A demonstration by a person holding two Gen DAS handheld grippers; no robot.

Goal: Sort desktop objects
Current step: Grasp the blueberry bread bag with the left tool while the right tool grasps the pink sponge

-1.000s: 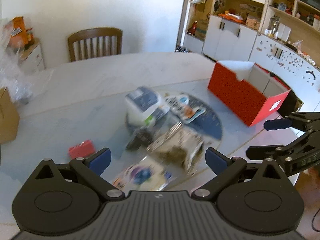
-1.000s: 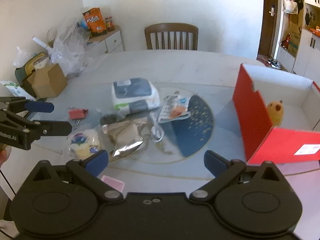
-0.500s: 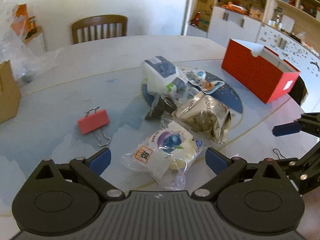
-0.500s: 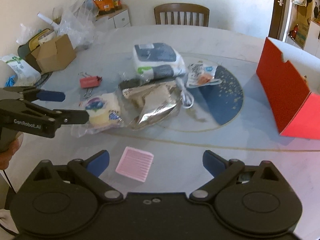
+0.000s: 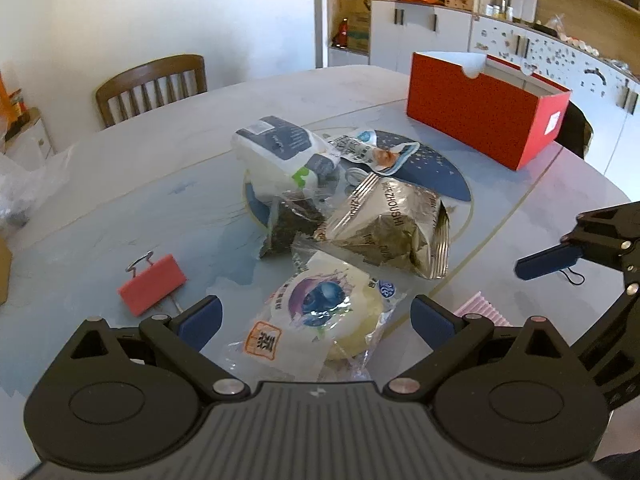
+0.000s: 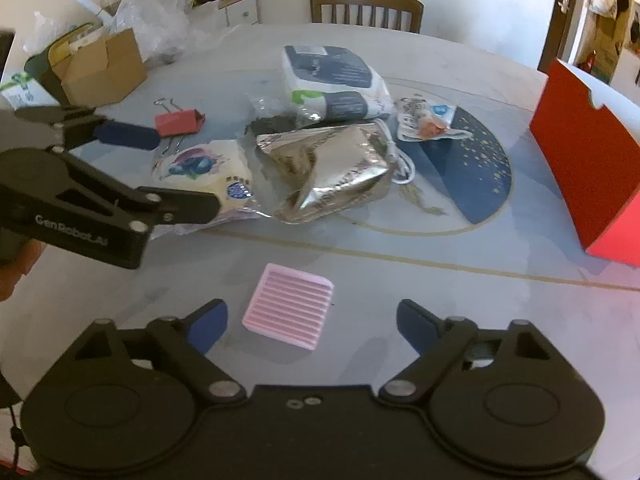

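**Desktop objects lie ahead of two spread, empty grippers**

Desktop objects sit clustered on the pale marble-patterned surface (image 5: 120, 152). The left gripper (image 5: 316, 316) is held low and level, its blue-tipped fingers (image 5: 200, 316) wide apart and holding nothing. Between them, just ahead, lies the round cream bun in clear plastic wrap (image 5: 320, 308); the right wrist view shows one finger tip over the bun's near edge, though contact cannot be told. Beyond the left finger lies the red binder clip (image 5: 152, 284). Further ahead sit the crinkled silver foil snack bag (image 5: 392, 228), a dark packet in clear film (image 5: 288, 224), the white and navy tissue pack (image 5: 280, 152) and a small printed sachet (image 5: 368, 148).

The right gripper (image 6: 312, 322) also hovers low, its fingers (image 6: 208, 324) spread and empty. The pink ribbed square pad (image 6: 288, 306) lies flat on the surface between them, touching neither.

Far ahead and right of both grippers stands the open red cardboard box (image 5: 480, 112); its inside is white, and its contents cannot be seen. Left of the right gripper is a brown cardboard carton (image 6: 104, 68), flaps open, contents hidden.
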